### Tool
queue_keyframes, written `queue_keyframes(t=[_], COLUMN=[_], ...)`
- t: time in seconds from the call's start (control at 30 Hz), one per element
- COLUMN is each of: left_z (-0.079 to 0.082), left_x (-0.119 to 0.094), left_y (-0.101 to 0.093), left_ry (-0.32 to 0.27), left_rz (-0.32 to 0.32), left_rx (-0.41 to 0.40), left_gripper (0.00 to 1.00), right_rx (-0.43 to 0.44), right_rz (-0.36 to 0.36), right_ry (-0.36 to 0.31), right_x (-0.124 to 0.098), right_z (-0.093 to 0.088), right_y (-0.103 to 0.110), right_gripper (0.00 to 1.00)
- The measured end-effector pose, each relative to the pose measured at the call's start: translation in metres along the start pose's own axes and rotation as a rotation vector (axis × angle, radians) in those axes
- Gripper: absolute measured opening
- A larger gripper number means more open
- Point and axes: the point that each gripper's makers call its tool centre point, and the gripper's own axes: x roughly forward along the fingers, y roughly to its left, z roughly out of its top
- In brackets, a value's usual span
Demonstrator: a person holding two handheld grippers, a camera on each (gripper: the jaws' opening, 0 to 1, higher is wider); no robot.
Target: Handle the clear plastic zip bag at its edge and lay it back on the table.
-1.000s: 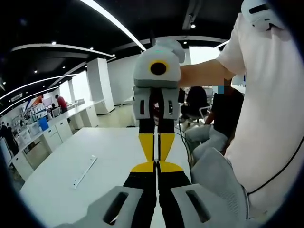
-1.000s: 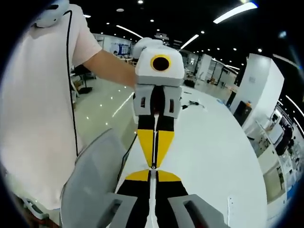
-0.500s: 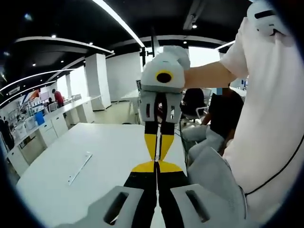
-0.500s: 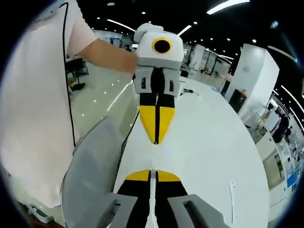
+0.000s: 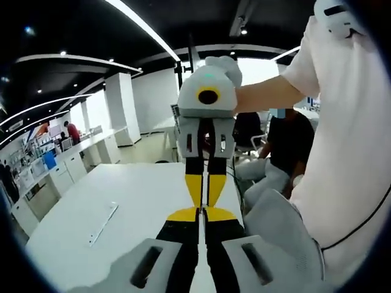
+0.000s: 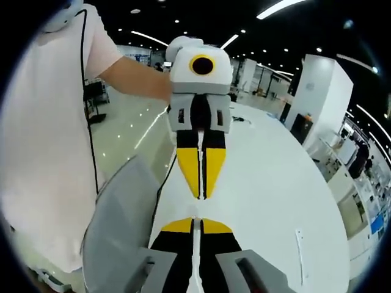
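Observation:
My left gripper and my right gripper point straight at each other above the white table, held by a person in a white shirt. Both are shut, and I see nothing between their yellow-tipped jaws. In the left gripper view the right gripper meets my tips almost end to end. In the right gripper view the left gripper stops a short gap from mine. A thin pale strip lies flat on the table off to the side, also the strip; I cannot tell whether it is the clear zip bag.
A grey chair back stands at the table's edge by the person; the same chair shows in the right gripper view. Desks and people line the far wall. White pillars rise beyond the table.
One second ago the two grippers' tips touched. Half a second ago they had drawn apart; now they are closer again. Both stayed shut.

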Motion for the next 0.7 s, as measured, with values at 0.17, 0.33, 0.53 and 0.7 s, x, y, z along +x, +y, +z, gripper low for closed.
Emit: queue_keyframes(t=[0.17, 0.33, 0.53, 0.7], left_z=[-0.0031, -0.0032, -0.0039, -0.0049], left_x=[0.0012, 0.0028, 0.0041, 0.0037], left_y=[-0.0028, -0.0039, -0.0031, -0.0021], left_ry=[0.014, 0.019, 0.026, 0.024], left_rz=[-0.011, -0.018, -0.016, -0.015], left_rx=[0.018, 0.010, 0.024, 0.028], left_gripper=[0.00, 0.00, 0.00, 0.00], right_rx=[-0.007, -0.013, -0.011, -0.011], right_rz=[0.003, 0.013, 0.016, 0.019], right_ry=[-0.012, -0.015, -0.027, -0.030], right_x=[0.0000, 0.0023, 0.0022, 0.0025], right_z=[0.0056, 0.0078, 0.0108, 0.0108], right_y=[0.0003, 0.0017, 0.0014, 0.0014], right_gripper=[0.00, 0.00, 0.00, 0.00])
